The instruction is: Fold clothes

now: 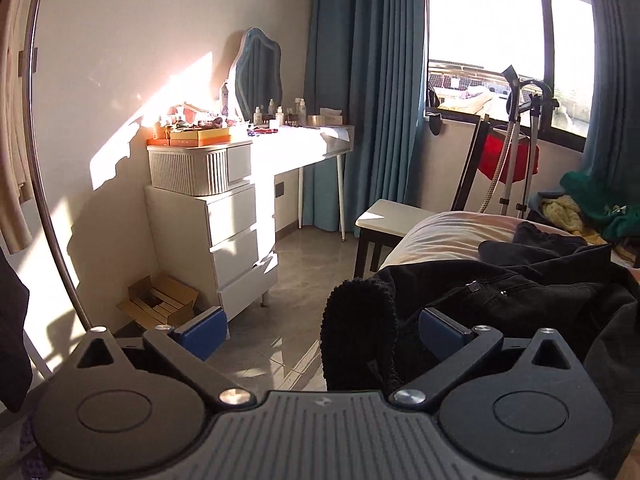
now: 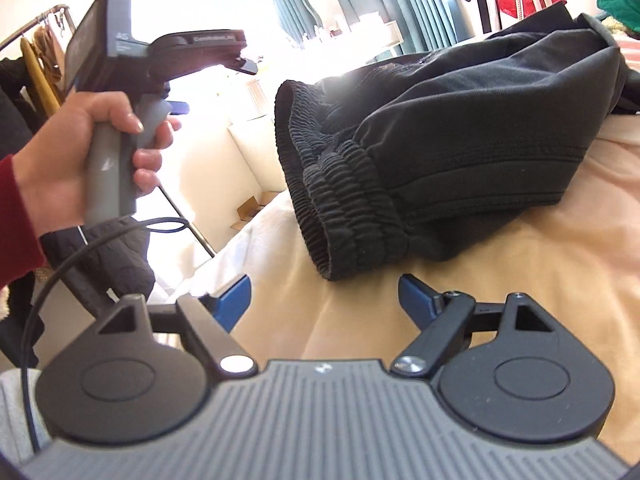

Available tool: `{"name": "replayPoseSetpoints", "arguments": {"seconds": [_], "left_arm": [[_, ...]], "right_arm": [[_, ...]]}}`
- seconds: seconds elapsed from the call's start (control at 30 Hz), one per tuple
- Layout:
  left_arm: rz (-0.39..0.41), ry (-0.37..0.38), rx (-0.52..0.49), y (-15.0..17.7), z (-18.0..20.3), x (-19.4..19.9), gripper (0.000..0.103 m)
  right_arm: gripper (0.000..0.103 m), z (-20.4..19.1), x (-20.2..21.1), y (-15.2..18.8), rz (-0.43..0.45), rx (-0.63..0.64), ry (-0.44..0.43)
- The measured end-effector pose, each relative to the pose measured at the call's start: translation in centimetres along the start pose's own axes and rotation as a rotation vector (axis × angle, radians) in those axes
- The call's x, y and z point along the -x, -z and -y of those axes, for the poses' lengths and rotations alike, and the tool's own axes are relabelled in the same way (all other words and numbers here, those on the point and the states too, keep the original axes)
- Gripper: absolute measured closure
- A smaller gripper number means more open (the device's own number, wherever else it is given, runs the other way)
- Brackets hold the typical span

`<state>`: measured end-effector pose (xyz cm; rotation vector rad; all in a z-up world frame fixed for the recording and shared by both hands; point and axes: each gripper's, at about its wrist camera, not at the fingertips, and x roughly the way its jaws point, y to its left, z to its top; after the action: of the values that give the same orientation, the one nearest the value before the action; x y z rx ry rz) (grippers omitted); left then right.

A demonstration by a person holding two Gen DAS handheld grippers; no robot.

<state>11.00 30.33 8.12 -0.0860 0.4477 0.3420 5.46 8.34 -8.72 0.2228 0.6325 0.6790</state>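
Note:
Black trousers with gathered elastic cuffs lie bunched on the cream bed sheet. In the left wrist view the same black trousers hang over the bed edge, one cuff drooping between the fingers. My left gripper is open, held at the bed's edge with the cuff in the gap, not clamped. It also shows in the right wrist view, held in a hand. My right gripper is open and empty, just in front of the cuffs.
A white dresser with cosmetics and a mirror stands by the wall. Blue curtains flank a window. A stool stands beside the bed. A clothes rack is at left. More clothes pile at far right.

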Motion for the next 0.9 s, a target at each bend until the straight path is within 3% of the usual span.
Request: {"name": "replayPoseSetpoints", "arguments": {"seconds": [0.33, 0.47, 0.7, 0.8, 0.9], "left_arm": [[0.112, 0.224, -0.054, 1.4, 10.1, 15.5, 0.0], [0.148, 0.286, -0.083, 3.4, 14.6, 19.3, 0.0], [0.184, 0.355, -0.159, 9.4, 22.2, 20.3, 0.0], [0.17, 0.351, -0.185, 12.1, 23.5, 18.4, 0.0], [0.107, 0.33, -0.166, 13.7, 23.3, 16.0, 0.0]], "right_arm": [[0.021, 3.6, 12.3, -2.7, 0.178, 0.071, 0.2], [0.021, 6.3, 17.0, -4.5, 0.247, 0.106, 0.291], [0.021, 11.6, 20.7, -4.9, 0.359, 0.089, 0.442], [0.021, 14.5, 20.5, -3.2, 0.383, 0.01, 0.469], [0.021, 16.2, 20.1, -2.1, 0.368, -0.053, 0.5]]}}
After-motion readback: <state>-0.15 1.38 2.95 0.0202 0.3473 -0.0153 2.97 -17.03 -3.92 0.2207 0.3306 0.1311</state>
